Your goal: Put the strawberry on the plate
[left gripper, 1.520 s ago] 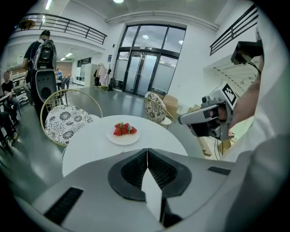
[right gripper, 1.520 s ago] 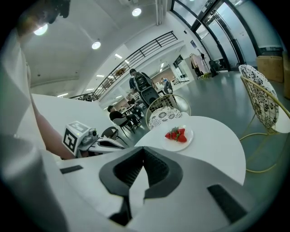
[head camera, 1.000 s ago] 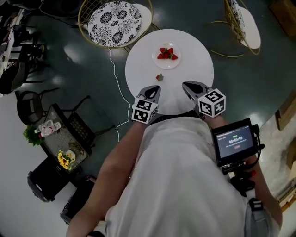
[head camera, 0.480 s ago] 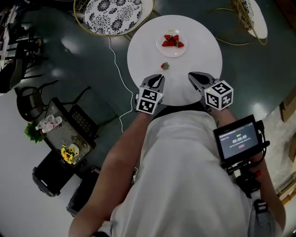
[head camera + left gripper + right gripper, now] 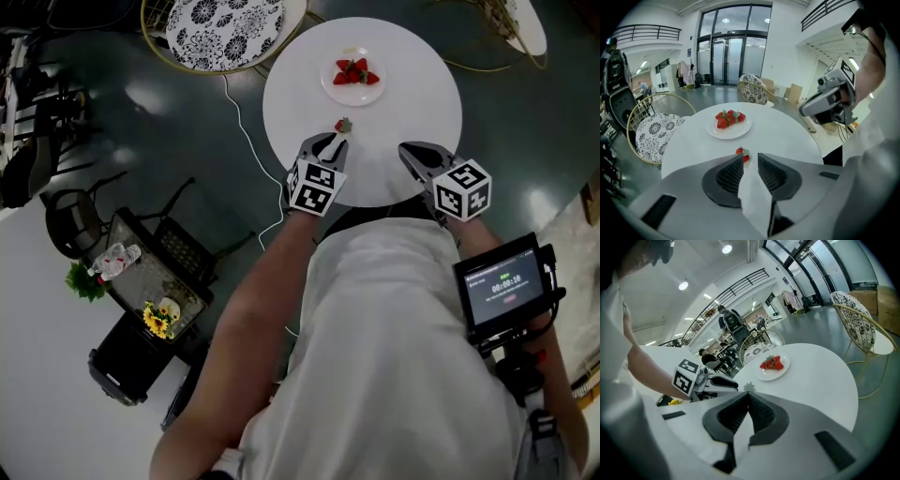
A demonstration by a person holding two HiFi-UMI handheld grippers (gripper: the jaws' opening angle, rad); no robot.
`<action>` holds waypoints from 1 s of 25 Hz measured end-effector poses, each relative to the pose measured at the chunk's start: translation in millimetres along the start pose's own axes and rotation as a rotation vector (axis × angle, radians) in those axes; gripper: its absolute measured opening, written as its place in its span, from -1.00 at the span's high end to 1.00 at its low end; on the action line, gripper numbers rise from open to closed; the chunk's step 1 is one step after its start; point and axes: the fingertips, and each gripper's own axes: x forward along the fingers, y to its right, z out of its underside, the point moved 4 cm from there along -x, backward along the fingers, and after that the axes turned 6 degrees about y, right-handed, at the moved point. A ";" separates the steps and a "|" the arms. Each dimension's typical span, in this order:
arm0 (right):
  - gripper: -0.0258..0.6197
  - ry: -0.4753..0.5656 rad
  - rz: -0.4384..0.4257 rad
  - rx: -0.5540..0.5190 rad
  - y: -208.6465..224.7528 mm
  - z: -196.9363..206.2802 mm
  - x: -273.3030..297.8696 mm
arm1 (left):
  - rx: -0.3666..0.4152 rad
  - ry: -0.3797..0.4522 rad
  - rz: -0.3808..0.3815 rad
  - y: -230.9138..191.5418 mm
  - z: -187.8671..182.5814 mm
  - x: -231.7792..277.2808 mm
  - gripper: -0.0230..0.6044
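Note:
A loose red strawberry (image 5: 344, 124) (image 5: 742, 153) lies on the round white table (image 5: 403, 103), short of the white plate (image 5: 330, 86) (image 5: 712, 132) that holds several strawberries (image 5: 354, 72). My left gripper (image 5: 330, 142) (image 5: 750, 157) hovers just in front of the loose berry. Its jaws are opening, with a narrow gap and nothing between the pads; the berry sits just past the tips. My right gripper (image 5: 410, 150) (image 5: 749, 394) is shut and empty over the table's near edge, to the right. The plate (image 5: 761, 376) also shows in the right gripper view.
A wire chair with a patterned cushion (image 5: 225, 23) stands at the table's far left, and another chair (image 5: 511, 23) at the far right. A white cable (image 5: 246, 141) runs along the floor. A screen device (image 5: 502, 286) hangs by my right arm. A black cart (image 5: 150, 281) stands at the left.
Both grippers have moved forward over the table. The left gripper's tips have come up to the loose strawberry, and the table has slid toward the top of the head view.

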 end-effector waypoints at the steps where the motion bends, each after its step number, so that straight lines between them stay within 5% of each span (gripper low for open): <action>1: 0.90 0.001 0.003 0.004 0.6 0.7 -0.2 | 0.015 -0.006 0.005 -1.8 -0.6 2.8 0.66; 15: 0.90 0.059 0.097 0.075 25.0 9.3 -19.7 | 0.240 -0.201 0.094 -18.1 6.6 53.1 0.39; 25: 0.90 0.074 0.127 0.093 31.0 18.5 -23.5 | 0.245 -0.205 0.073 -22.6 13.6 51.5 0.50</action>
